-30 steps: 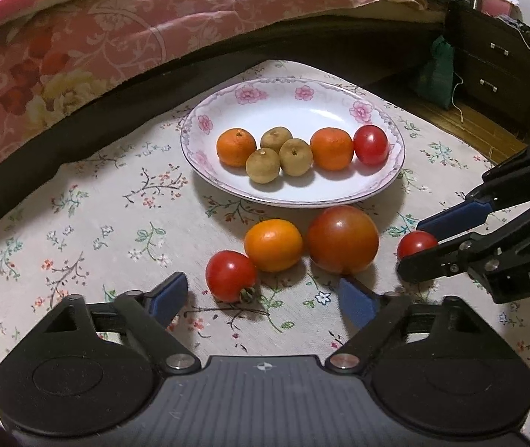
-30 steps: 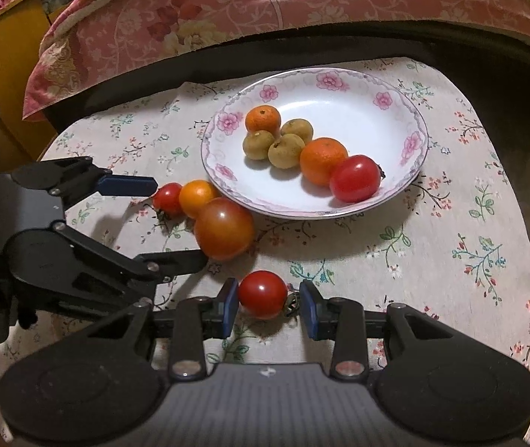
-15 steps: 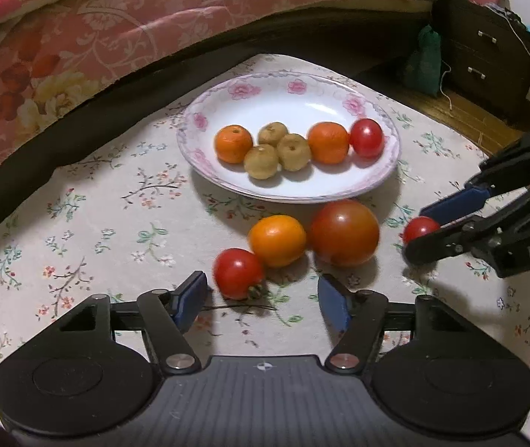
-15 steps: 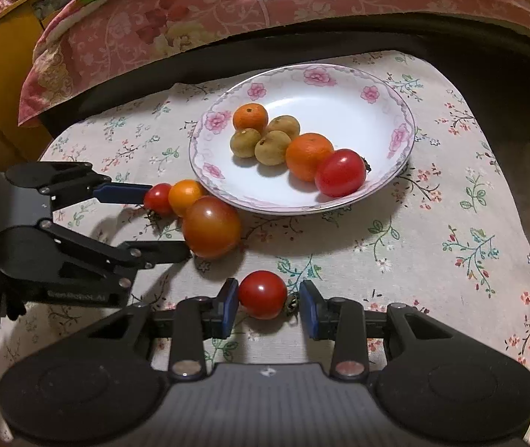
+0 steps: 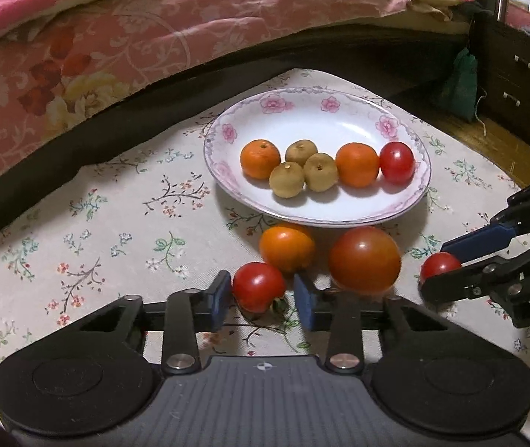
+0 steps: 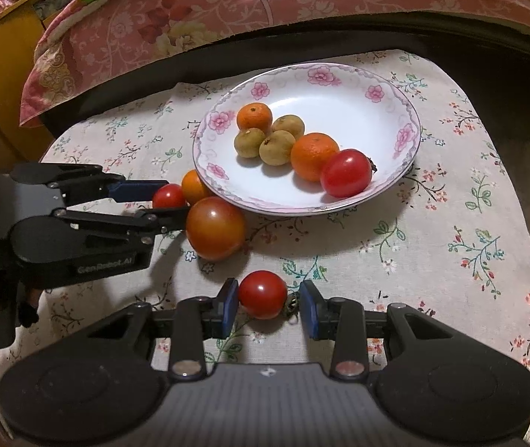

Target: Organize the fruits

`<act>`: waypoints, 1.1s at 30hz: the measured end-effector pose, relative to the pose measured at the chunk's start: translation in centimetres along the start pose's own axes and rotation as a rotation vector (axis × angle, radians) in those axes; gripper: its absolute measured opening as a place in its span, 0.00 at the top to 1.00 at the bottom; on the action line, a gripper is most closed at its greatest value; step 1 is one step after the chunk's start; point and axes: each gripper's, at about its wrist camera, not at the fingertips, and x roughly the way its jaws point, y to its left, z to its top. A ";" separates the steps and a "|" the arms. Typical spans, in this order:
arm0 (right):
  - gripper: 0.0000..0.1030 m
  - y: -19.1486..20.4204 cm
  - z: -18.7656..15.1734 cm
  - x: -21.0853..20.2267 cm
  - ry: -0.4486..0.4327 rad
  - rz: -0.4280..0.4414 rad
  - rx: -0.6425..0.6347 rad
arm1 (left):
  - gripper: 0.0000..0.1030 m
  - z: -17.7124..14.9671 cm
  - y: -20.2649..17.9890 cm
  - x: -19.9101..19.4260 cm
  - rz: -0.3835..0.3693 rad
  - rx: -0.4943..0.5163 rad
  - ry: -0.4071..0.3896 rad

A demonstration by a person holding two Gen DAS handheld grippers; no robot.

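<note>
**Two small tomatoes between gripper pads beside a part-filled plate**

At the left, the left gripper [image 5: 261, 300] is seen set around a small red tomatoe [image 5: 258, 286] on the cloth-covered bench [image 5: 78, 231]. Its jaws have just been closing; the left pad appears to touch the fruit, while a narrow gap seems to remain at the right pad, so a firm clamp cannot be confirmed. Just behind this tomato a loose orange [image 5: 286, 246] is found, and beside it to the right a large tomato [image 5: 365, 259], both on the bench and close to the plate's near rim.

The flowered plate [image 5: 317, 111] is recorded behind them. In it, from left to right, are noted a small orange [image 5: 260, 158], three brown round fruits [image 5: 304, 169] clustered together, a second orange [image 5: 357, 164] and a red tomato [image 5: 396, 162], lying in a touching row.

At the right, the right gripper [image 6: 268, 307] is seen narrowly parted around another small tomato [image 6: 262, 294] resting on the bench; its left pad lies against the fruit, and a stalk-filled gap shows at the right pad.
</note>
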 end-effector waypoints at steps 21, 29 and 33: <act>0.69 2.2 -1.2 0.4 -0.003 -0.017 -0.127 | 0.61 -3.0 -3.3 -3.9 0.033 -0.115 0.096; 0.68 2.7 -1.4 0.5 -0.018 -0.036 -0.166 | 0.43 -2.9 -3.4 -3.7 0.070 -0.130 0.068; 0.68 2.6 -1.5 0.5 -0.022 -0.033 -0.162 | 0.40 -3.0 -3.5 -3.7 0.080 -0.118 0.056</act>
